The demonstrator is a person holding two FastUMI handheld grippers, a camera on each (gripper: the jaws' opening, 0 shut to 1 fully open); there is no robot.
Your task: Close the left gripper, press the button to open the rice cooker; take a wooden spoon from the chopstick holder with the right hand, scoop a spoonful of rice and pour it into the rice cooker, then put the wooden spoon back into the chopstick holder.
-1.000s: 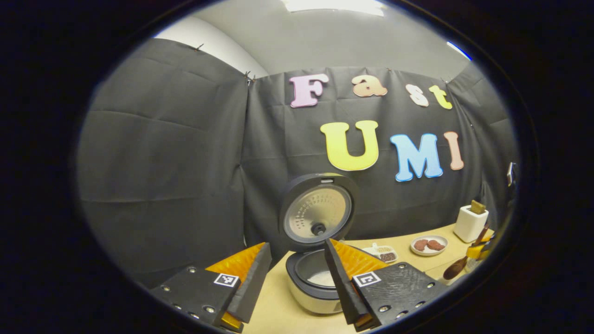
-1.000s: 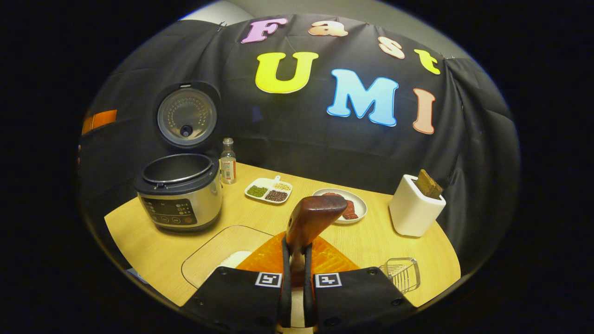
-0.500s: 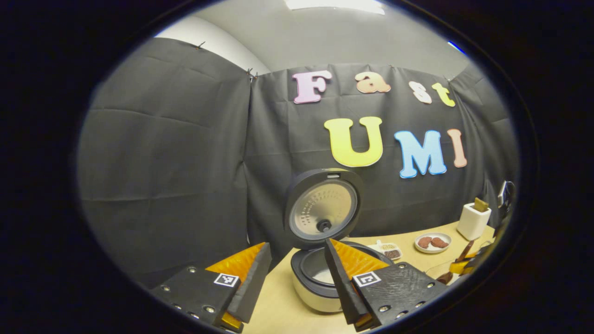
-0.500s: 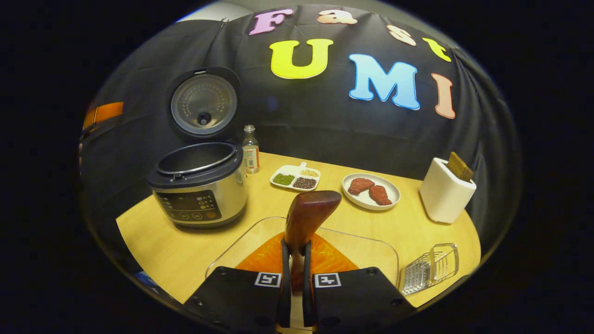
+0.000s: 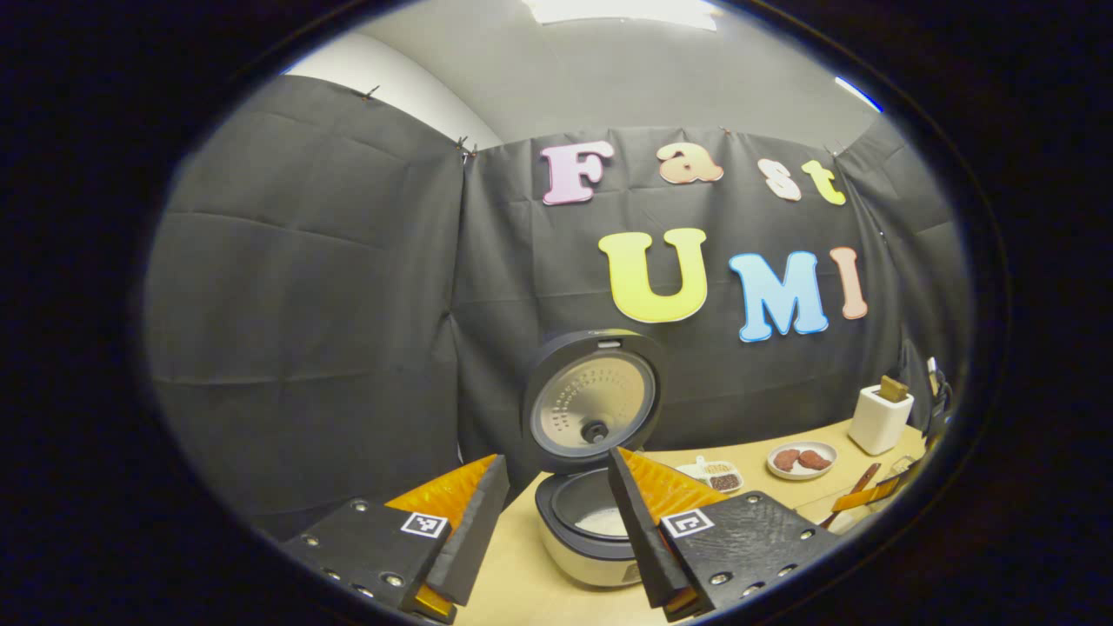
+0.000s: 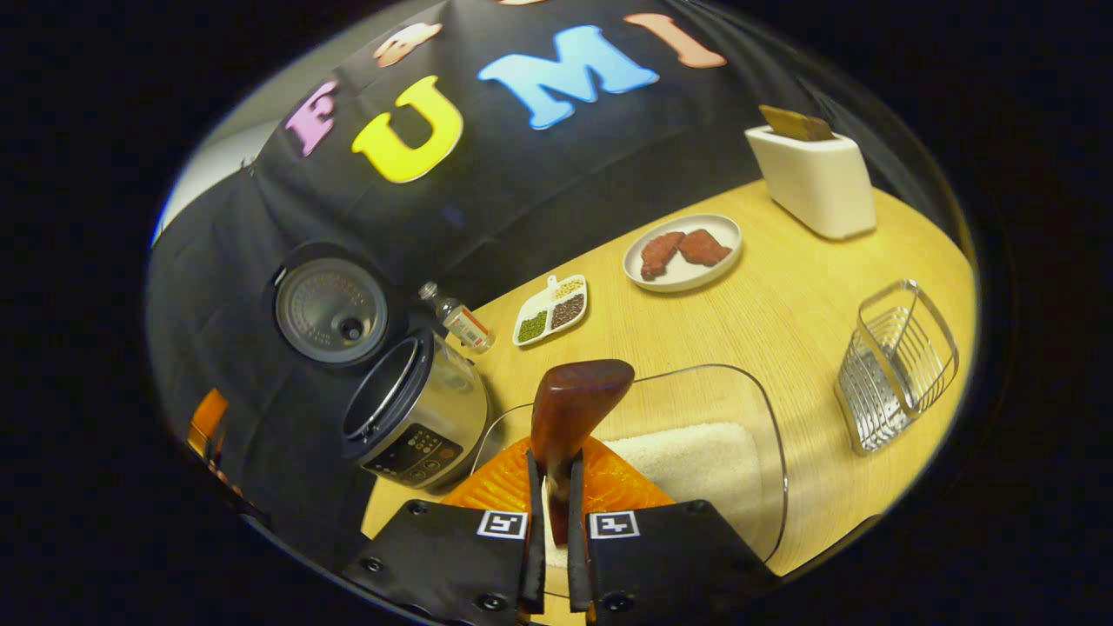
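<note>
Between the right gripper's (image 6: 551, 530) fingers, pressed from both sides, sits the wooden spoon (image 6: 569, 413), bowl end forward above the clear tray of rice (image 6: 696, 456). Versus half a second ago this view has rolled: table (image 6: 783, 322) now tilts, tray lies directly under the spoon. Rice cooker (image 6: 417, 413) stands left of the tray, lid up; white chopstick holder (image 6: 813, 178) far across the table. Left gripper (image 5: 556, 513) hovers with jaws wide apart, nothing between them, cooker (image 5: 591, 530) just beyond, as before.
</note>
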